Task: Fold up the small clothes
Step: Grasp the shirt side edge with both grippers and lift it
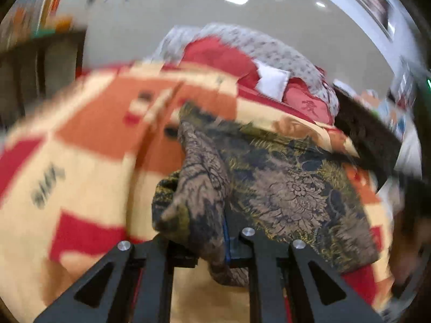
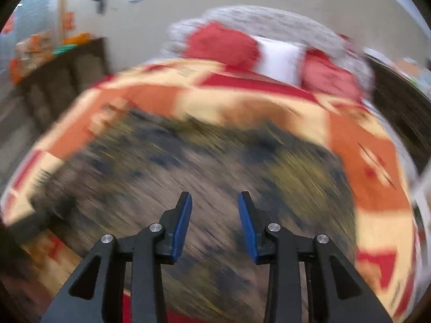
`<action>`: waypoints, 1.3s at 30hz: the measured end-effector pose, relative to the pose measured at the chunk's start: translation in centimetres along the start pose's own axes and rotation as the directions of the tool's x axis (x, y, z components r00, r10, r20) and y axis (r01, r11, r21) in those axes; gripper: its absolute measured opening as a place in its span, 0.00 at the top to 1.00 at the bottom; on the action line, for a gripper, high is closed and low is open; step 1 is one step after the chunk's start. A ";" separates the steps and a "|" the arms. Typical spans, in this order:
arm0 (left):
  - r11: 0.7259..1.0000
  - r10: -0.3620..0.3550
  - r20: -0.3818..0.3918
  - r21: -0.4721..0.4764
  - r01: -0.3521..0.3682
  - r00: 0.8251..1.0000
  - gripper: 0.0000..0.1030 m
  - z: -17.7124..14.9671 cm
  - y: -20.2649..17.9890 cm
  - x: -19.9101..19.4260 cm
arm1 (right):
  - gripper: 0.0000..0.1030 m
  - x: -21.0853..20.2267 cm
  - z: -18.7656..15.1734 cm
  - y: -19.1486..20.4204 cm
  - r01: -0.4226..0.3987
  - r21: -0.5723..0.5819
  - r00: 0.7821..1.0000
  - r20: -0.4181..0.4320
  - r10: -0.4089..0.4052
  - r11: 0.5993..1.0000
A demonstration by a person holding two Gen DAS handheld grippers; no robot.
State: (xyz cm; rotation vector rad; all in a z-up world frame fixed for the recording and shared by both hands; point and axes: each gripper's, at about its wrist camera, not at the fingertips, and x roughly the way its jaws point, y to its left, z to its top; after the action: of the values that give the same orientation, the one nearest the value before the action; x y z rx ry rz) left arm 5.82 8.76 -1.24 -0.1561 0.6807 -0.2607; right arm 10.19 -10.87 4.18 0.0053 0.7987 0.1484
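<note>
A small garment (image 1: 282,183) with a dark brown, olive and navy floral print lies on an orange, red and cream blanket (image 1: 86,140) covering a bed. In the left wrist view my left gripper (image 1: 215,245) is shut on a bunched corner of the garment, which is lifted in a ridge above the rest; the cloth hides most of the pads. In the right wrist view the same garment (image 2: 204,167) spreads, blurred, below my right gripper (image 2: 215,220). Its blue-padded fingers (image 2: 183,226) stand apart with nothing between them, above the cloth.
Red pillows (image 2: 223,45) and a white pillow (image 2: 280,59) lean on a grey patterned headboard (image 2: 269,18) at the far end of the bed. A dark cabinet (image 2: 64,80) stands on the left, with orange and green items on top. A dark object (image 1: 369,140) lies at the blanket's right edge.
</note>
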 end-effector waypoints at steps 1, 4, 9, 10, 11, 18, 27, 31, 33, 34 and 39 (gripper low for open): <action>0.999 0.006 0.019 0.042 -0.006 1.000 0.88 0.0 -0.8 -0.3 | 0.60 1.1 2.0 0.8 -0.108 0.001 0.994 -0.020 0.108 0.994; 0.988 0.019 0.048 0.154 -0.026 0.999 0.88 -0.3 -2.7 -0.1 | 0.59 4.8 6.6 2.8 -0.264 0.008 0.962 -0.070 0.264 0.964; 0.965 0.029 0.058 0.258 -0.043 0.998 0.88 -0.1 -4.9 0.3 | 0.59 12.1 12.2 5.8 -0.332 0.022 0.900 -0.292 0.323 0.943; 0.963 0.026 0.060 0.265 -0.041 0.998 0.88 0.1 -5.3 0.5 | 0.59 13.4 12.7 6.7 -0.331 0.015 0.883 -0.347 0.316 0.943; 0.962 0.022 0.062 0.272 -0.038 0.998 0.88 0.1 -5.5 0.5 | 0.59 15.0 13.3 7.7 -0.319 -0.010 0.859 -0.426 0.284 0.948; 0.960 -0.005 0.046 0.279 -0.008 0.999 0.88 0.2 -5.4 1.2 | 0.59 19.3 12.3 11.1 -0.227 -0.216 0.794 -0.605 0.052 0.950; 0.985 -0.059 -0.086 0.155 0.072 0.995 0.89 1.2 -3.8 1.9 | 0.90 20.3 10.7 12.6 -0.194 -0.370 0.811 -0.582 -0.064 0.909; 0.991 -0.052 -0.135 0.116 0.068 0.989 0.90 1.3 -3.9 2.0 | 0.91 18.6 10.6 10.5 -0.181 -0.356 0.828 -0.558 -0.053 0.917; 0.992 -0.050 -0.152 0.111 0.068 0.987 0.90 1.3 -4.4 2.1 | 0.91 17.9 10.7 9.3 -0.168 -0.345 0.835 -0.548 -0.053 0.923; 0.992 -0.048 -0.161 0.108 0.066 0.986 0.90 1.2 -4.6 2.1 | 0.91 17.4 10.6 8.7 -0.162 -0.339 0.837 -0.545 -0.052 0.927; 0.992 -0.046 -0.181 0.111 0.066 0.982 0.90 1.2 -6.1 1.9 | 0.91 15.2 10.3 5.5 -0.137 -0.298 0.849 -0.527 -0.043 0.945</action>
State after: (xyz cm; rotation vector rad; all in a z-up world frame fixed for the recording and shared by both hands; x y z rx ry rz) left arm 6.86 2.46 -0.07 -0.0405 0.8375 -0.3709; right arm 27.32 -2.87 0.86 -0.3459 1.3216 0.3387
